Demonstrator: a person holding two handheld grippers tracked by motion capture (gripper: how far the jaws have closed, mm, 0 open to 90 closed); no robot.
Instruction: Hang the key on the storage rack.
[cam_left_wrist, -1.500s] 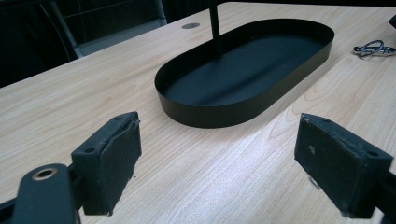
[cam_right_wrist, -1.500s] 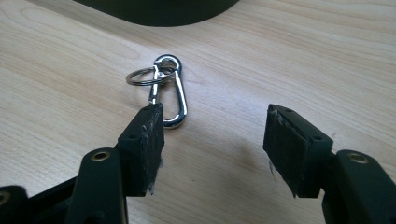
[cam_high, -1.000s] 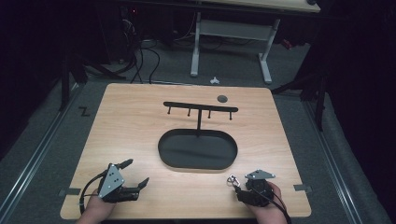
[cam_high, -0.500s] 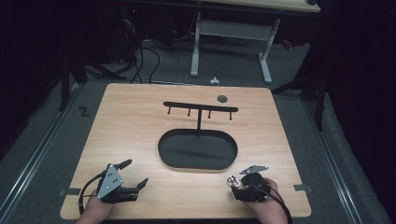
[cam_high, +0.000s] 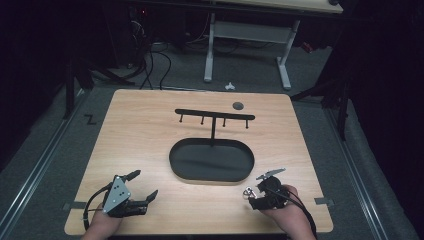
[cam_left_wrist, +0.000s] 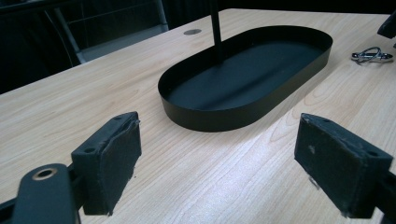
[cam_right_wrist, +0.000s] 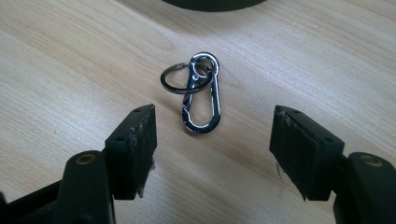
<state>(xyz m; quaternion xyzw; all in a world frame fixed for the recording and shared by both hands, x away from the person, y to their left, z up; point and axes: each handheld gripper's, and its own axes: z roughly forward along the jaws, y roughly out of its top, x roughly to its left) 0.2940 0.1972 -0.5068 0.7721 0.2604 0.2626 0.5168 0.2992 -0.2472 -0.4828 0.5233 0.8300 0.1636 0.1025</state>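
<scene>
Right hand-held gripper (cam_right_wrist: 212, 149) just opening, carabiner (cam_right_wrist: 200, 93) on wooden table (cam_high: 145, 135), dark room

From above the near edge of the table (cam_high: 150, 125) we look forward and down, taking in the whole tabletop and the floor beyond. Riding low on the left gripper (cam_high: 137, 192), we face across the wood toward the black tray (cam_left_wrist: 243, 116), which sits near and large between the jaws. Riding on the right gripper (cam_high: 248, 194), we look steeply down, very close to the wood, at a key clip (cam_right_wrist: 198, 91). We find the tray (cam_high: 212, 162) and the clip (cam_left_wrist: 371, 54) in both the high view and the left gripper view.
</scene>
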